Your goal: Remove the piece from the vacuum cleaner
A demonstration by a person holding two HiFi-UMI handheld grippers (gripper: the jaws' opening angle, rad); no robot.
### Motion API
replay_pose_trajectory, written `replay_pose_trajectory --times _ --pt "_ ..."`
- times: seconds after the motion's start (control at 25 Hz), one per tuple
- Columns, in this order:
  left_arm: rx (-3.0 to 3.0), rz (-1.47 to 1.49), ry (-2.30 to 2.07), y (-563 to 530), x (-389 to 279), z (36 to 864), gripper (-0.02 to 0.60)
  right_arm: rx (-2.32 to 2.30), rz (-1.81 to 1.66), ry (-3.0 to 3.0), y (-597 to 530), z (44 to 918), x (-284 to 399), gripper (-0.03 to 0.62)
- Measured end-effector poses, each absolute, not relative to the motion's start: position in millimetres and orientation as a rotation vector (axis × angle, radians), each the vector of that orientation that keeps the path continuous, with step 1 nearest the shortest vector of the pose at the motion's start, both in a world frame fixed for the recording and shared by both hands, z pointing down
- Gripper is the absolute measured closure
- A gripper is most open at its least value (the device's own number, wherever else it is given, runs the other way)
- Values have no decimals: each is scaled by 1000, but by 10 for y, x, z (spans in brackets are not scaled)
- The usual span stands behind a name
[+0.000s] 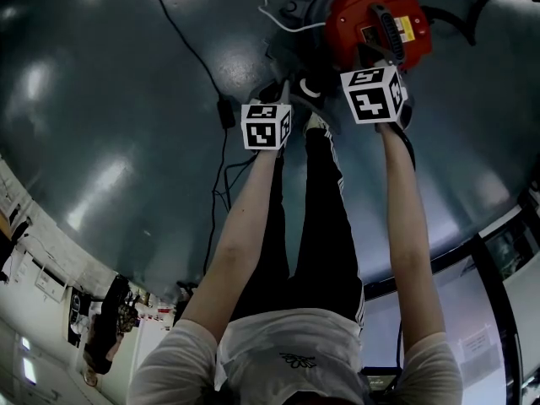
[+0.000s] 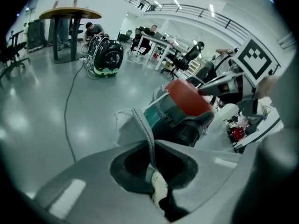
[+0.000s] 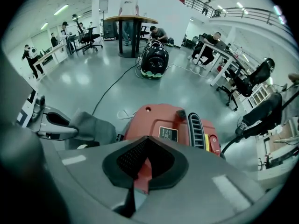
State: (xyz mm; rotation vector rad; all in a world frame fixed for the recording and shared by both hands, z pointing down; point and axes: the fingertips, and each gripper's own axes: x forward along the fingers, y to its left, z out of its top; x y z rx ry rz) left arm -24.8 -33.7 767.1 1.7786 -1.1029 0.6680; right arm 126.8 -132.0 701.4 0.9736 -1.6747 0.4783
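Grey strap [image 2: 142,125] pinched by left gripper [image 2: 152,155] may slip if yanked; right gripper [image 3: 145,157] clamps the red vacuum cleaner [image 3: 161,118], lower centre.

Vacuum cleaner [image 1: 375,19], red top, on the floor [image 1: 126,99] at one o'clock, pale grey fabric piece [image 2: 126,132] at its nine o'clock, braided strap pinched in left hand-held gripper [image 2: 154,176]
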Motion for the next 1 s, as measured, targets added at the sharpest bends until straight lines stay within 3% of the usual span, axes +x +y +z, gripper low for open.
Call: replay_pose_trajectory --times 0.32,0.76,1.0 --pt "1745 857 -1103 603 -1474 7806 569 1013 466 -1685 -1342 7010 1294 582" --pt "1761 785 -1156 414 -1309 7721 569 1004 464 -1647 -1358 7081 1291 582" --pt "1869 730 -1177 127 -1066 6854 569 1239 730 -1626 -1227 6674 1305 569"
